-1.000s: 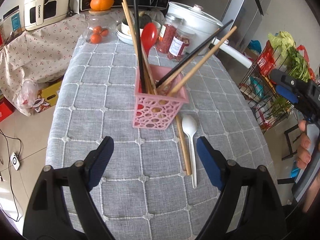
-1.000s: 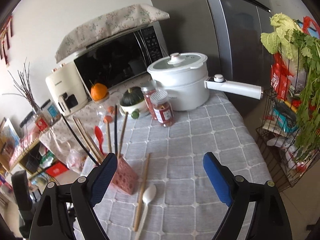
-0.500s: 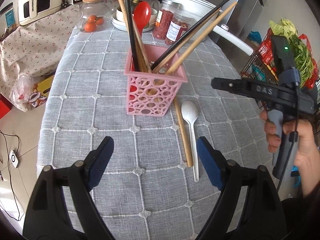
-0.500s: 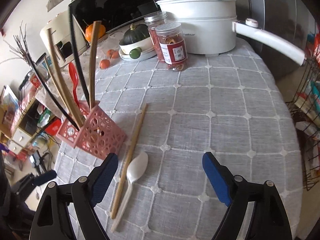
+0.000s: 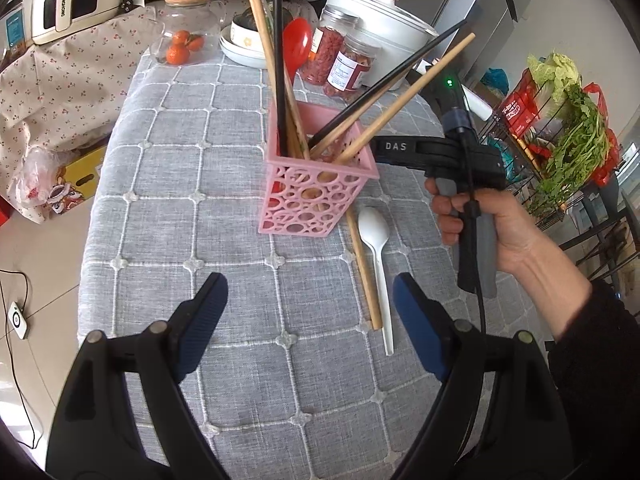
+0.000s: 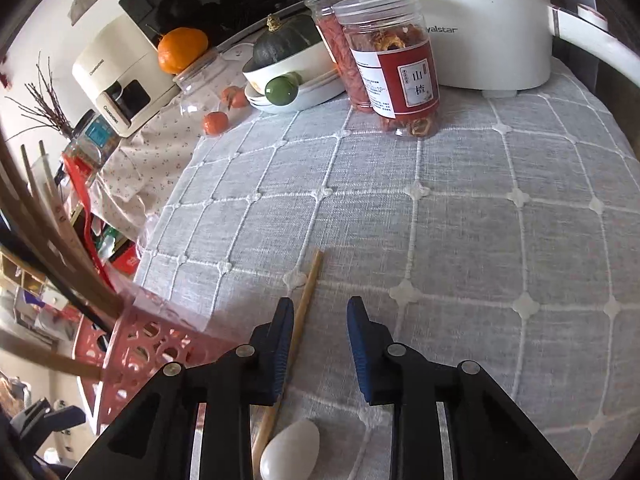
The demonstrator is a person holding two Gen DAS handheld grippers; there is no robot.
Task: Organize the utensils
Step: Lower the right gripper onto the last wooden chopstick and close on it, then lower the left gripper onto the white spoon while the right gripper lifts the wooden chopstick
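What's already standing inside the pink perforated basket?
The pink perforated basket holds wooden chopsticks, black chopsticks and a red plastic spoon, all leaning out above the rim. Their lower ends, and anything shorter, are hidden by the wall.

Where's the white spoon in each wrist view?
Left wrist: the white spoon lies right of centre on the grey cloth, bowl toward the pink basket, beside a loose wooden chopstick.
Right wrist: only its bowl shows at the bottom edge, below the right hand-held gripper.
Shared landmark: that chopstick, with the spoon on its right in both views.
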